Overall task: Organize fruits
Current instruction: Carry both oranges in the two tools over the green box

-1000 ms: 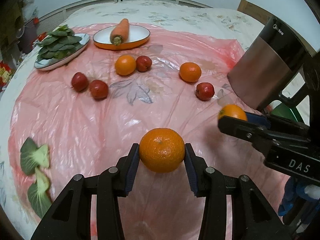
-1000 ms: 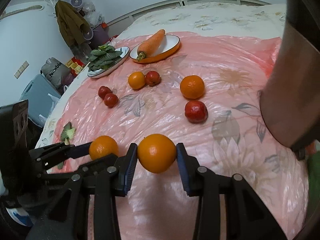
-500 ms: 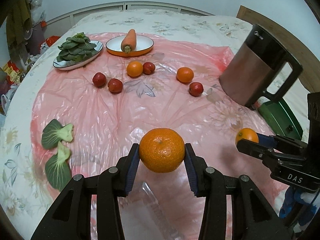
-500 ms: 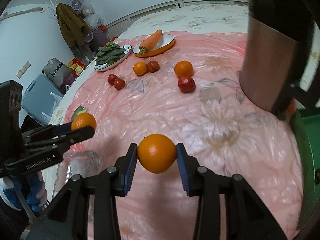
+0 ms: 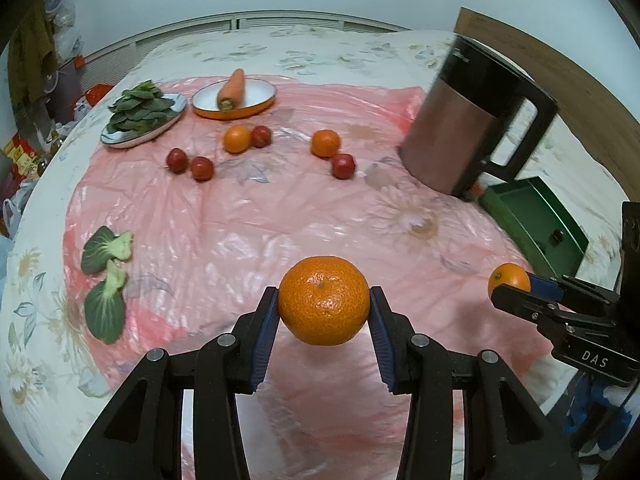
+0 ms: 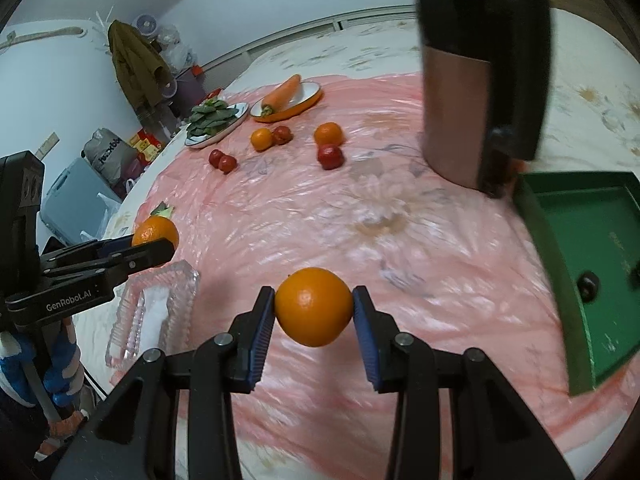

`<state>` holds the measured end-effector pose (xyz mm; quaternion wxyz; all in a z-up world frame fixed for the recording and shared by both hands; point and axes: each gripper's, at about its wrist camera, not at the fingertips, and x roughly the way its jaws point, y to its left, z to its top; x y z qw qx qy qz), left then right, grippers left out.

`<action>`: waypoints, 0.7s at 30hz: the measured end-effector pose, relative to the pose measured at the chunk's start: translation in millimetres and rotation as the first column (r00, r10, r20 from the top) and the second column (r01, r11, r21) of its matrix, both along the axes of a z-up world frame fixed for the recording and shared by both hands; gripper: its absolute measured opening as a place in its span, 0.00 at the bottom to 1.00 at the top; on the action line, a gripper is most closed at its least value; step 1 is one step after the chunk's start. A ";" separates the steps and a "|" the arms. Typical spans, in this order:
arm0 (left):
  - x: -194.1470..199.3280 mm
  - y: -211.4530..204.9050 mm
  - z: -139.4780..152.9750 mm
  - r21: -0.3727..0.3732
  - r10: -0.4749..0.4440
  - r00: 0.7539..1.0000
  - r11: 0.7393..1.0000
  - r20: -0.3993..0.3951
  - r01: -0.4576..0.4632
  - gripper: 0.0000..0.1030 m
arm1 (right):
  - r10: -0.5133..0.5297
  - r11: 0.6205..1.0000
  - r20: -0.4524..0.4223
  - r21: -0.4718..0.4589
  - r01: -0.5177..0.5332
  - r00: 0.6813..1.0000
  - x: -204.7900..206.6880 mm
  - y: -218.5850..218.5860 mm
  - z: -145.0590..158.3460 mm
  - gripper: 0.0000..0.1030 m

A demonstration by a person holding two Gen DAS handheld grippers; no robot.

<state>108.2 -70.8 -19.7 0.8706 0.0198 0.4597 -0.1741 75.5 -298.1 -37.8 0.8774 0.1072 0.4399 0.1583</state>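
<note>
I'm gripping a round orange tangerine (image 5: 324,300) in my left gripper (image 5: 324,322) | right gripper (image 6: 314,318) pinching a smooth orange fruit (image 6: 313,306) | risk: either rolling out of thin pad contact, or clipping the clear glass tray (image 6: 154,312).

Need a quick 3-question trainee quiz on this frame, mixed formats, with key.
1. True or false: the left gripper and the right gripper each hold an orange.
2. How many oranges lie loose on the pink sheet?
3. The carrot lies in: A) the green tray B) the orange-rimmed dish C) the clear glass dish

Key
1. True: the left-held orange and the right-held orange are each clamped between the pads.
2. Two: the orange by a red fruit and the orange nearer the jug.
3. B
</note>
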 end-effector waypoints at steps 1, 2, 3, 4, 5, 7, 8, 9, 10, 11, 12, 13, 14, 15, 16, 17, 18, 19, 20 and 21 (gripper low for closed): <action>-3.0 -5.1 0.8 0.001 -0.008 1.000 1.000 0.001 0.008 0.37 | -0.007 1.000 0.001 0.001 0.007 1.000 -3.4 -5.3 0.0 0.39; -5.9 -9.4 1.8 0.002 -0.015 1.000 1.000 0.001 0.015 0.37 | -0.016 1.000 0.003 0.005 0.016 1.000 -6.4 -11.0 0.0 0.39; -8.7 -14.3 2.8 0.002 -0.022 1.000 1.000 0.001 0.022 0.37 | -0.025 1.000 0.005 0.008 0.025 1.000 -8.8 -16.6 0.0 0.39; -10.9 -19.0 3.9 0.003 -0.028 1.000 1.000 0.001 0.028 0.37 | -0.036 0.999 0.008 0.011 0.036 0.999 -11.4 -22.8 0.1 0.39; -13.3 -24.9 5.2 0.004 -0.035 0.999 0.999 0.001 0.035 0.37 | -0.044 0.999 0.011 0.013 0.044 0.999 -13.5 -28.6 0.4 0.39; -17.2 -33.1 7.6 0.003 -0.046 0.999 0.999 0.001 0.046 0.37 | -0.061 0.998 0.020 0.018 0.061 0.998 -18.0 -41.0 1.7 0.39; -18.9 -38.2 9.0 0.003 -0.052 0.999 0.999 0.001 0.052 0.37 | -0.070 0.997 0.025 0.020 0.069 0.997 -20.4 -46.6 2.1 0.39; -21.1 -43.5 10.4 0.004 -0.058 0.998 0.998 0.002 0.058 0.37 | -0.079 0.997 0.029 0.022 0.079 0.996 -22.0 -52.8 2.5 0.39; -22.1 -48.3 11.7 0.003 -0.065 0.998 0.998 0.002 0.065 0.37 | -0.092 0.996 0.033 0.025 0.091 0.995 -24.4 -60.7 3.8 0.39; -23.8 -55.4 13.7 0.002 -0.075 0.997 0.997 0.002 0.075 0.37 | -0.102 0.995 0.036 0.027 0.101 0.994 -26.2 -66.6 4.6 0.39; -24.5 -60.2 14.8 0.002 -0.082 0.997 0.997 0.002 0.082 0.37 | -0.113 0.993 0.039 0.030 0.112 0.993 -27.9 -73.3 5.4 0.39; -25.9 -66.2 16.1 0.001 -0.091 0.996 0.996 0.004 0.091 0.37 | -0.129 0.991 0.044 0.034 0.128 0.991 -30.1 -83.0 6.5 0.39; -27.5 -73.5 17.7 -0.001 -0.104 0.995 0.995 0.006 0.104 0.37 | -0.140 0.990 0.047 0.036 0.138 0.989 -31.5 -88.6 6.9 0.39; -28.8 -80.9 18.8 -0.004 -0.117 0.993 0.993 0.007 0.117 0.37 | -0.154 0.988 0.049 0.035 0.153 0.987 -33.5 -97.6 6.8 0.39; -30.1 -88.9 19.5 -0.007 -0.131 0.991 0.991 0.006 0.132 0.37 | -0.165 0.986 0.050 0.032 0.163 0.985 -35.2 -104.4 6.8 0.39; -31.0 -97.8 19.6 -0.008 -0.148 0.989 0.989 0.003 0.148 0.37 | -0.175 0.984 0.051 0.029 0.174 0.983 -36.1 -111.5 5.6 0.39; -31.5 -107.1 19.7 -0.006 -0.165 0.986 0.986 0.000 0.165 0.37 | -0.187 0.982 0.050 0.029 0.185 0.981 -37.2 -119.1 4.5 0.39; -32.8 -116.3 20.1 -0.002 -0.181 0.984 0.984 -0.001 0.181 0.37 | -0.201 0.979 0.049 0.030 0.200 0.978 -37.9 -127.3 3.2 0.39; -34.4 -128.7 20.9 0.000 -0.201 0.980 0.980 -0.002 0.201 0.37 | -0.218 0.976 0.050 0.031 0.217 0.975 -38.4 -137.2 2.0 0.39; -35.7 -136.5 21.6 -0.001 -0.215 0.977 0.977 -0.002 0.215 0.37 | -0.232 0.972 0.051 0.030 0.231 0.971 -39.2 -145.3 1.2 0.39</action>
